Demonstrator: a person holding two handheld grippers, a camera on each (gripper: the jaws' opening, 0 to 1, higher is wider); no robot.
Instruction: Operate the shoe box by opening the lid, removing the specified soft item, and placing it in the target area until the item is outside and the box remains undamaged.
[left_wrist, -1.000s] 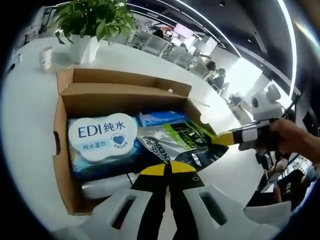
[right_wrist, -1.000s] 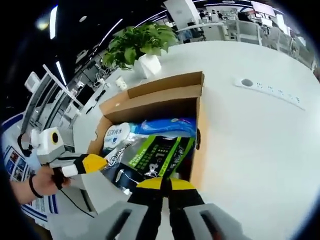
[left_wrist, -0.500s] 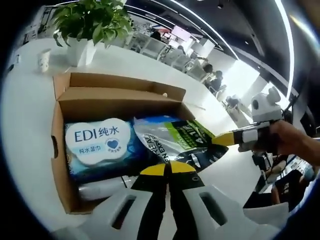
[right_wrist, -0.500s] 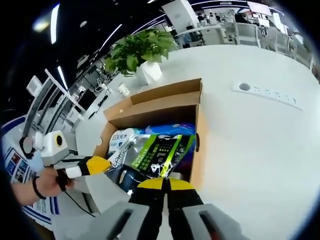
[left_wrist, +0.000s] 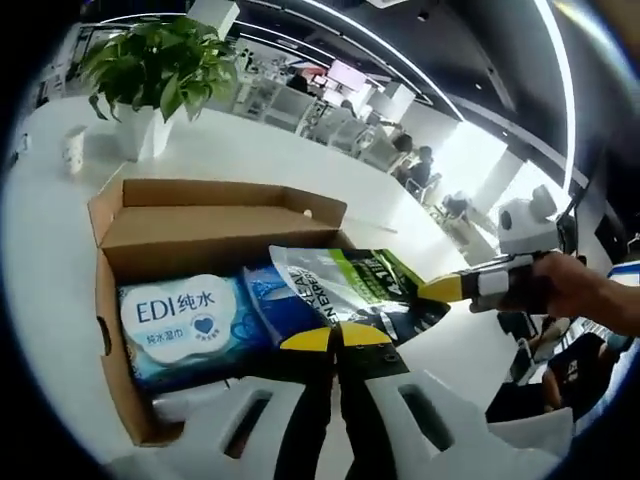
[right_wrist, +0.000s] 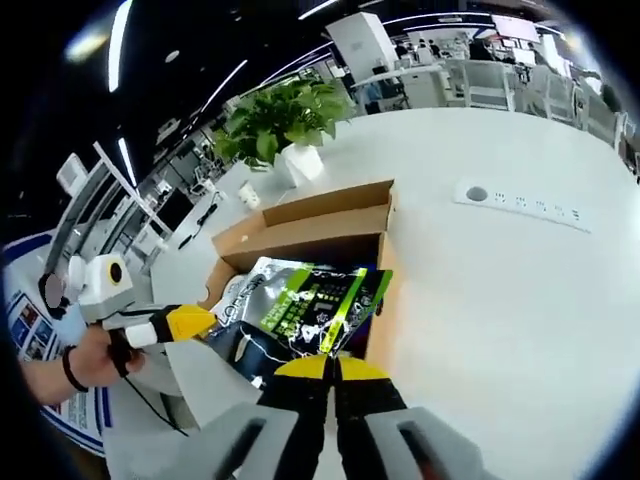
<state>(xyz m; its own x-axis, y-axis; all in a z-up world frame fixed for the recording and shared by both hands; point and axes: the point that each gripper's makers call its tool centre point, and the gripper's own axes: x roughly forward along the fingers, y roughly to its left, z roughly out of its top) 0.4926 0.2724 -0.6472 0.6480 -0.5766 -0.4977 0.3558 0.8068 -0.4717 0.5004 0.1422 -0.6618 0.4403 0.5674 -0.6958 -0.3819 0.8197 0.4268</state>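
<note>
The left gripper (left_wrist: 335, 337) has its yellow tips pressed together. The right gripper (right_wrist: 333, 368) has its yellow tips pressed together too. A hand (right_wrist: 88, 358) holds the left gripper, and another hand (left_wrist: 590, 295) holds the right one.

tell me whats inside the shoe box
A white-lidded wipes pack, a blue packet and a green-and-silver pouch that both grippers pinch. Whatever lies beneath them is covered.

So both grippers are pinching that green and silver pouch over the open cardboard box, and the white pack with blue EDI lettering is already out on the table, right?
Not quite. The EDI pack is not on the table; the left gripper view shows it lying inside the open cardboard box. The rest holds: the left gripper and right gripper are both shut on the green and silver pouch over the box.
</note>
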